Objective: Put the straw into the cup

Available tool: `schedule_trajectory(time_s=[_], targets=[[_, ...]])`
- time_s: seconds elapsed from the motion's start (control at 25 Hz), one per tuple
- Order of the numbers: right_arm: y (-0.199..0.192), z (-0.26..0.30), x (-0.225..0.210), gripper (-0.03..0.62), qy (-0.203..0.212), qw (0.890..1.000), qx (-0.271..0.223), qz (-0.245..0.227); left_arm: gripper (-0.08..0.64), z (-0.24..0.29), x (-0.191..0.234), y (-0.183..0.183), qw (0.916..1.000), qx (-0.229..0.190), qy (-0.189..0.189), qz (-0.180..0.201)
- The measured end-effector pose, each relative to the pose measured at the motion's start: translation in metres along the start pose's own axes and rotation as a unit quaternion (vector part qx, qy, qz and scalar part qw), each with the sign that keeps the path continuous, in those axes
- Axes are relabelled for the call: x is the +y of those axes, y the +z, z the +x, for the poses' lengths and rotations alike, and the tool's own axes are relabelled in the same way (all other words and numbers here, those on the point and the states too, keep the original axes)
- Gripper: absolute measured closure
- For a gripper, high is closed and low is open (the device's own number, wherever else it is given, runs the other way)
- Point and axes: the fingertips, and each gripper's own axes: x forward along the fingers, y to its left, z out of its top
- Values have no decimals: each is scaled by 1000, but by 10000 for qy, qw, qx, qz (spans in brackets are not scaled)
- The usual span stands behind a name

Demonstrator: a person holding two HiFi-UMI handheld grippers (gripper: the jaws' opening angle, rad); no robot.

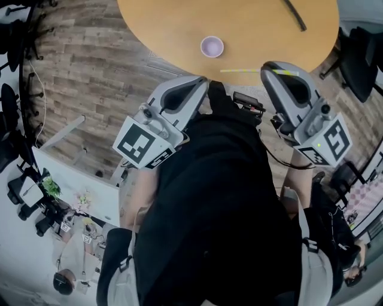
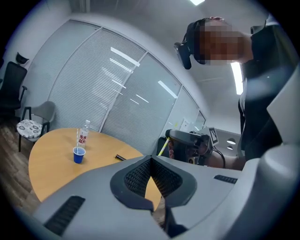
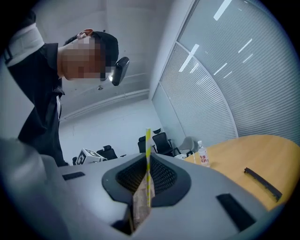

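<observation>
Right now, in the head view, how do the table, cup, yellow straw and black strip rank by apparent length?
1. table
2. yellow straw, clamped in the jaws of the right gripper
3. black strip, though the frame's top edge cuts it off, so its rank against the straw is unsure
4. cup, shortest across

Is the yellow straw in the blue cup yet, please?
Out: the right tool clamps the yellow straw, away from the small blue cup.

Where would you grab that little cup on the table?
Grip the cup across its round side wall, just below the rim, coming in level from the near edge of the table. It stands upright with its mouth facing up, so a side grip probably keeps the top free for the straw.
</observation>
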Motion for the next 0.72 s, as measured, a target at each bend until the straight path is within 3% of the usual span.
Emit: schedule_trajectory(time_s=[0.44, 0.72], targets=[[-27, 35, -24, 558, 526, 9982, 214, 210, 551, -11, 15, -10, 9969, -195, 751, -106], [-41, 35, -37, 558, 564, 9975, 281, 334, 551, -11, -3, -12, 9954, -222, 921, -120]])
